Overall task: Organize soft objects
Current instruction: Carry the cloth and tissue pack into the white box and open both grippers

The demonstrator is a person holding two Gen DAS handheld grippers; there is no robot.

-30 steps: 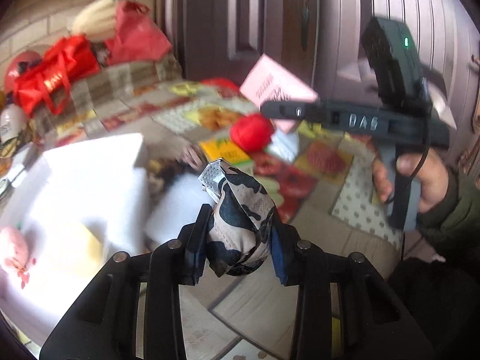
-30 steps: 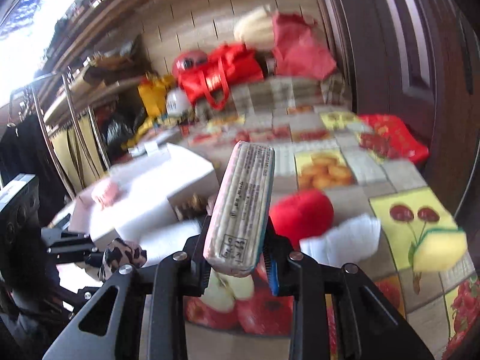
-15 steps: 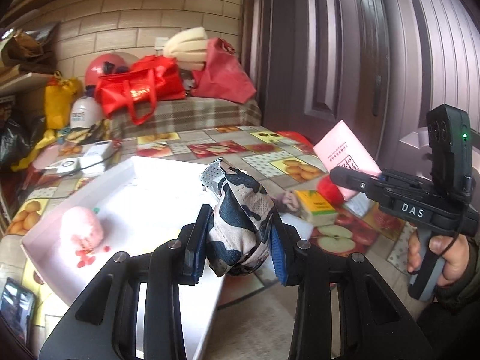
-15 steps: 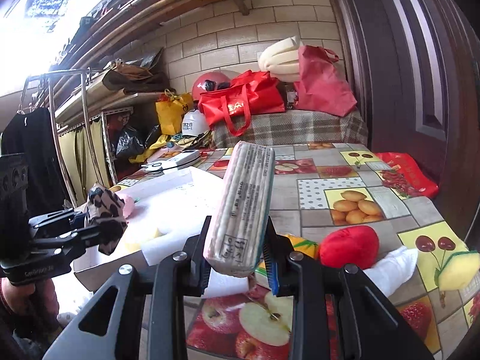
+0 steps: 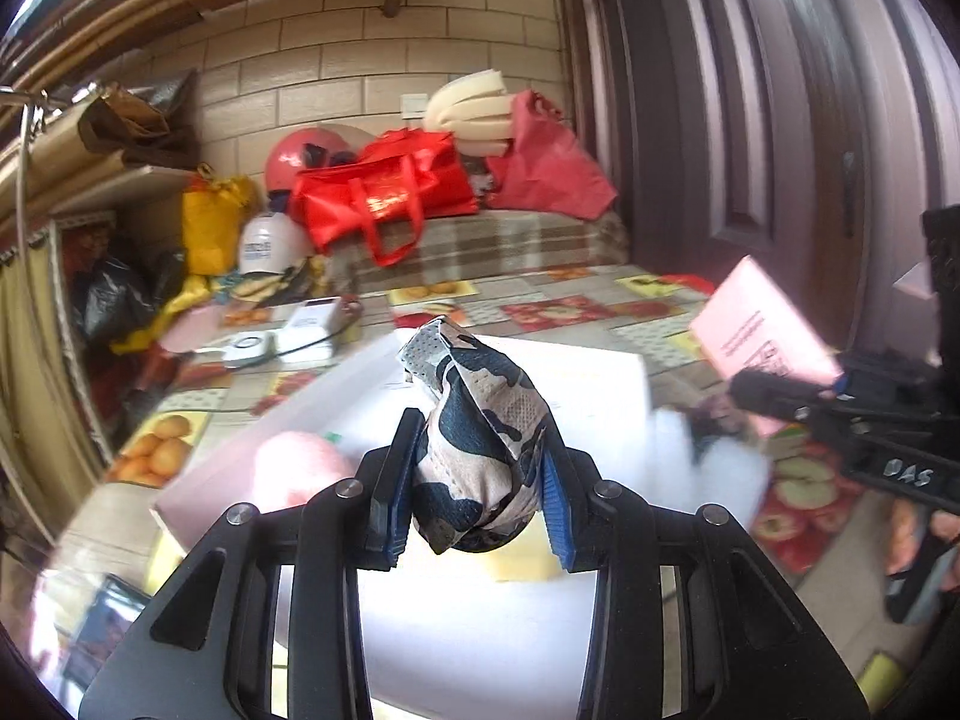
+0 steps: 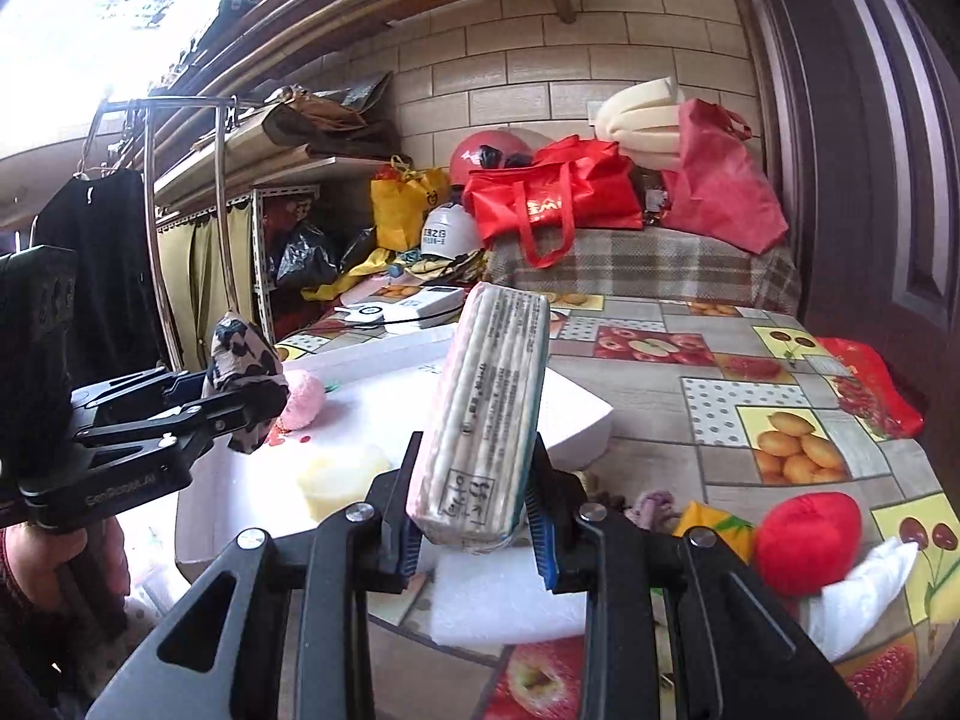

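Brick-walled room, fruit-print tablecloth (image 6: pixel 690 396), white tray (image 6: pixel 576 414) at its near edge; both my claws loaded.

My left gripper (image 5: pixel 477 480) is clamped on a rolled camouflage cloth (image 5: pixel 480 444), held above the tray near a pink plush (image 6: pixel 303 399) lying inside it. My right gripper (image 6: pixel 474 516) pinches a pink tissue pack (image 6: pixel 486 414) upright, just over the tray's near corner. I see a pale yellow sponge (image 6: pixel 339 477) also in the tray. Right of the tray, on the cloth, a red plush (image 6: pixel 804 540) touches a white cloth (image 6: pixel 864 594). Red bags (image 6: pixel 558 198) sit at the far wall.
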